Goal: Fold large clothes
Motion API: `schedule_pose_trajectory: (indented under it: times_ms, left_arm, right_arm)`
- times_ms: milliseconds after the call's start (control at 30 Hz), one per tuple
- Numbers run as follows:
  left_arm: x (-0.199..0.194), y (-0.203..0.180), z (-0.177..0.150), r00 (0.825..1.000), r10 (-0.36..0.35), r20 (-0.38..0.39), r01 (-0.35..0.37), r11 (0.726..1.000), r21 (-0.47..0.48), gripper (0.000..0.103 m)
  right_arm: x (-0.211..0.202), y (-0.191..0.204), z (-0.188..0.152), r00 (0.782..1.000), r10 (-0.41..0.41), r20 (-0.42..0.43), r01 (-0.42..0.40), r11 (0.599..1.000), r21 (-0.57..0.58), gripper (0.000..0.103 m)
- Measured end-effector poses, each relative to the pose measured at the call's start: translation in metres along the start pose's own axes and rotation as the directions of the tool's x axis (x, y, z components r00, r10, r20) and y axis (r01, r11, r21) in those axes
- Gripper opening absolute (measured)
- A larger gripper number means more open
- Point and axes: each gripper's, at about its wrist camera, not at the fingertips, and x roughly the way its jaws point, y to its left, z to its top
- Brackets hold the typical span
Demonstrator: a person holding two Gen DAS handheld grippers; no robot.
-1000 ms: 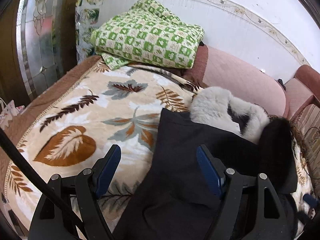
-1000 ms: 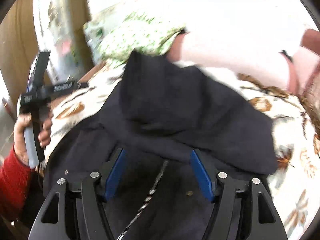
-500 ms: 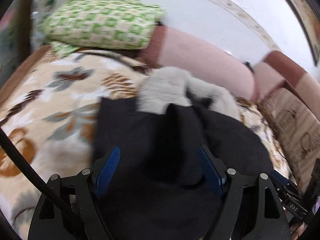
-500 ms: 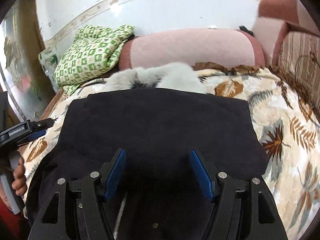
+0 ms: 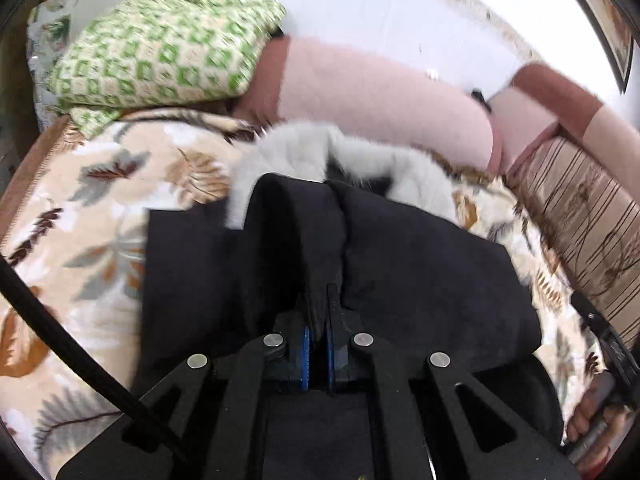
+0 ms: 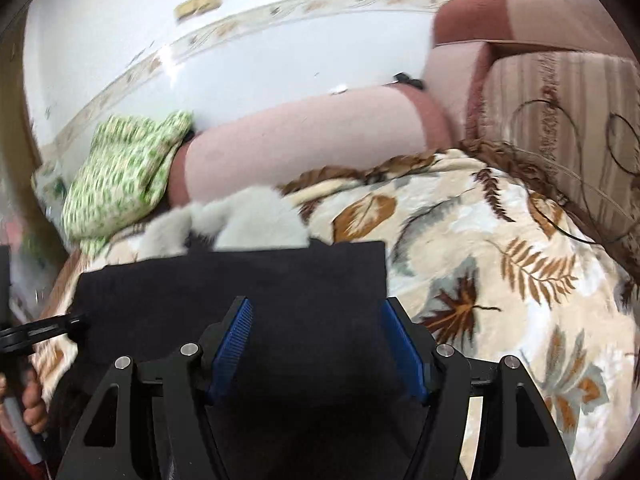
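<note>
A large black coat (image 5: 420,264) with a grey fur collar (image 5: 280,156) lies on a leaf-patterned blanket (image 5: 92,216). My left gripper (image 5: 318,320) is shut on a raised ridge of the black coat at its middle. In the right wrist view the coat (image 6: 256,292) lies flat with a straight far edge, the fur collar (image 6: 248,220) beyond it. My right gripper (image 6: 316,344) is open, its blue pads over the coat with nothing between them. The left gripper's tool (image 6: 32,332) shows at the left edge there.
A green checked folded quilt (image 5: 160,52) lies at the back left. A pink bolster (image 5: 380,92) runs along the white wall. A striped sofa arm (image 6: 560,120) rises on the right. The blanket (image 6: 500,264) spreads right of the coat.
My left gripper went from open to shut, pinching a ridge of the black coat. My right gripper stayed open and swung right; the coat settled flat.
</note>
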Motion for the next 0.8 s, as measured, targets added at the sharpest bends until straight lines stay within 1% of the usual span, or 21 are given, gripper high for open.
schedule_pose_trajectory:
  times_ms: [67, 133, 200, 233, 267, 333, 367, 400, 467, 533, 567, 633, 667, 700, 733, 800]
  left_arm:
    - [-0.021, 0.016, -0.004, 0.999, 0.041, 0.035, -0.04, 0.999, -0.008, 0.005]
    - [-0.026, 0.032, -0.011, 0.997, 0.065, 0.032, -0.064, 0.998, -0.027, 0.006]
    - [-0.015, 0.051, -0.019, 0.997, 0.079, -0.012, -0.08, 0.995, -0.066, 0.006]
    - [-0.004, 0.063, -0.022, 0.996, 0.08, -0.045, -0.084, 0.991, -0.106, 0.006]
    - [0.005, 0.07, -0.025, 0.994, 0.088, -0.061, -0.095, 0.987, -0.133, 0.007]
    - [0.024, 0.082, -0.028, 0.989, 0.111, -0.093, -0.126, 0.977, -0.171, 0.008]
    - [0.033, 0.087, -0.03, 0.987, 0.108, -0.117, -0.129, 0.974, -0.185, 0.008]
    - [0.039, 0.088, -0.032, 0.985, 0.109, -0.132, -0.132, 0.974, -0.182, 0.008]
    - [0.041, 0.084, -0.036, 0.983, 0.131, -0.128, -0.15, 0.976, -0.155, 0.009]
    - [0.041, 0.077, -0.039, 0.978, 0.17, -0.122, -0.184, 0.977, -0.11, 0.013]
    - [0.043, 0.073, -0.041, 0.975, 0.186, -0.124, -0.197, 0.977, -0.083, 0.016]
    - [0.043, 0.066, -0.042, 0.971, 0.206, -0.117, -0.212, 0.977, -0.034, 0.017]
    - [0.041, 0.064, -0.041, 0.971, 0.214, -0.107, -0.217, 0.976, -0.016, 0.017]
    - [0.035, 0.061, -0.039, 0.971, 0.219, -0.092, -0.22, 0.975, -0.001, 0.019]
    - [0.026, 0.059, -0.036, 0.973, 0.22, -0.069, -0.22, 0.975, 0.006, 0.021]
    - [0.008, 0.061, -0.033, 0.974, 0.225, -0.012, -0.225, 0.974, -0.002, 0.039]
  right_arm:
    - [-0.001, -0.005, 0.003, 1.0, 0.026, 0.004, -0.027, 0.999, 0.04, 0.071]
    - [0.001, -0.003, 0.004, 0.999, 0.051, -0.006, -0.05, 0.997, 0.066, 0.071]
    - [0.006, 0.001, 0.003, 0.998, 0.062, -0.017, -0.061, 0.995, 0.074, 0.071]
    - [0.008, 0.003, 0.002, 0.997, 0.067, -0.024, -0.065, 0.995, 0.072, 0.071]
    - [0.012, 0.008, 0.0, 0.997, 0.072, -0.033, -0.07, 0.996, 0.064, 0.071]
    - [0.022, 0.021, -0.006, 0.994, 0.082, -0.069, -0.08, 0.996, 0.025, 0.071]
    - [0.029, 0.026, -0.01, 0.993, 0.081, -0.089, -0.081, 0.997, 0.003, 0.071]
    - [0.035, 0.03, -0.013, 0.991, 0.075, -0.106, -0.077, 0.997, -0.015, 0.071]
    - [0.053, 0.039, -0.024, 0.986, 0.057, -0.158, -0.066, 0.996, -0.057, 0.071]
    - [0.07, 0.042, -0.032, 0.978, 0.033, -0.207, -0.05, 0.996, -0.08, 0.071]
    - [0.081, 0.044, -0.037, 0.97, 0.012, -0.243, -0.035, 0.995, -0.094, 0.071]
    - [0.099, 0.045, -0.048, 0.954, -0.046, -0.295, 0.007, 0.991, -0.132, 0.072]
    - [0.105, 0.046, -0.052, 0.949, -0.074, -0.306, 0.026, 0.987, -0.158, 0.074]
    - [0.106, 0.047, -0.053, 0.949, -0.089, -0.304, 0.038, 0.985, -0.168, 0.075]
    - [0.106, 0.047, -0.053, 0.948, -0.108, -0.301, 0.056, 0.983, -0.176, 0.077]
    - [0.107, 0.044, -0.053, 0.941, -0.137, -0.311, 0.085, 0.981, -0.177, 0.079]
